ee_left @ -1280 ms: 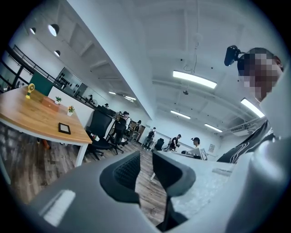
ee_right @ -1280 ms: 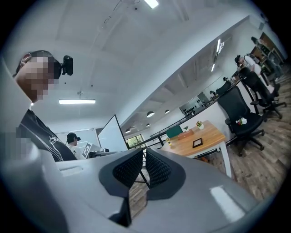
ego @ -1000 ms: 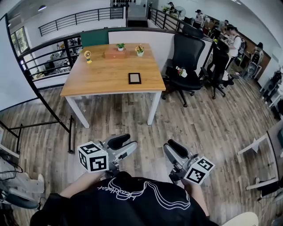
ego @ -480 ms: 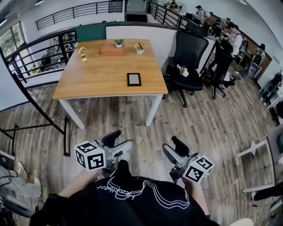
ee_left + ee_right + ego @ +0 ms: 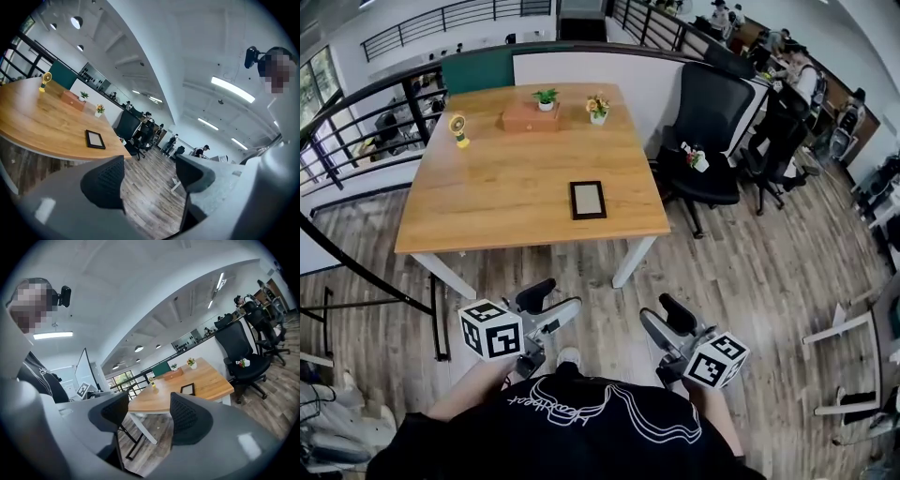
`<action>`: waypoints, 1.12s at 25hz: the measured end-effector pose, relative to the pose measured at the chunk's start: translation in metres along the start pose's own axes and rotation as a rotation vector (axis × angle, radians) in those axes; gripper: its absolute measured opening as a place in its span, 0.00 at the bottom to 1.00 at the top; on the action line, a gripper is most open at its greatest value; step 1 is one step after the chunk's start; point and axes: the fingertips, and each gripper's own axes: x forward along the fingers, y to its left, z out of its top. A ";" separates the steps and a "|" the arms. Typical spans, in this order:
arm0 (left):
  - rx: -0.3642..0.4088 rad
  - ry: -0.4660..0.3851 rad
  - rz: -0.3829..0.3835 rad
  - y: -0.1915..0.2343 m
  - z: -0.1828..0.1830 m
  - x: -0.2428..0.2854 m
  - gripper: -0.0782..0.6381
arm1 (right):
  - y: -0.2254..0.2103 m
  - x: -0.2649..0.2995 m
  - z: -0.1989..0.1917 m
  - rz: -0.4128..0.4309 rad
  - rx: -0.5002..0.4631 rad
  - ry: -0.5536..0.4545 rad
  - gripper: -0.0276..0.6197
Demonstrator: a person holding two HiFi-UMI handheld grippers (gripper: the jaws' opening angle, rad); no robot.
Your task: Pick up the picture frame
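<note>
A small black picture frame point(image 5: 588, 200) lies flat on the wooden table point(image 5: 487, 197), near the table's front right corner. It also shows in the left gripper view as the picture frame point(image 5: 95, 139) and in the right gripper view as the picture frame point(image 5: 188, 388). My left gripper point(image 5: 551, 305) is held low over the floor, well short of the table, jaws apart and empty. My right gripper point(image 5: 666, 317) hangs beside it, also open and empty. In their own views the left gripper point(image 5: 147, 180) and right gripper point(image 5: 145, 416) hold nothing.
On the table's far side stand a brown box point(image 5: 530, 116), two small potted plants point(image 5: 598, 107) and a yellow desk fan point(image 5: 457, 127). A black office chair point(image 5: 712, 131) stands right of the table. Black railings point(image 5: 356, 272) run along the left. White furniture point(image 5: 848, 361) sits at right.
The table and frame have come closer and lower in the head view as the person walks toward them. Both grippers stay open at the same height.
</note>
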 end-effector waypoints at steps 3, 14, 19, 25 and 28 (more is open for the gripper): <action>0.012 -0.025 -0.025 0.030 0.047 0.017 0.57 | -0.020 0.046 0.026 -0.017 -0.001 0.000 0.48; -0.060 0.003 -0.078 0.138 0.092 0.064 0.57 | -0.063 0.158 0.048 -0.052 0.004 0.079 0.48; -0.080 0.036 -0.046 0.179 0.092 0.080 0.57 | -0.086 0.197 0.048 -0.058 0.017 0.126 0.48; -0.087 0.065 0.033 0.234 0.097 0.101 0.57 | -0.130 0.250 0.046 -0.052 0.029 0.192 0.47; -0.096 0.085 0.075 0.261 0.098 0.114 0.57 | -0.156 0.281 0.043 -0.047 0.029 0.247 0.47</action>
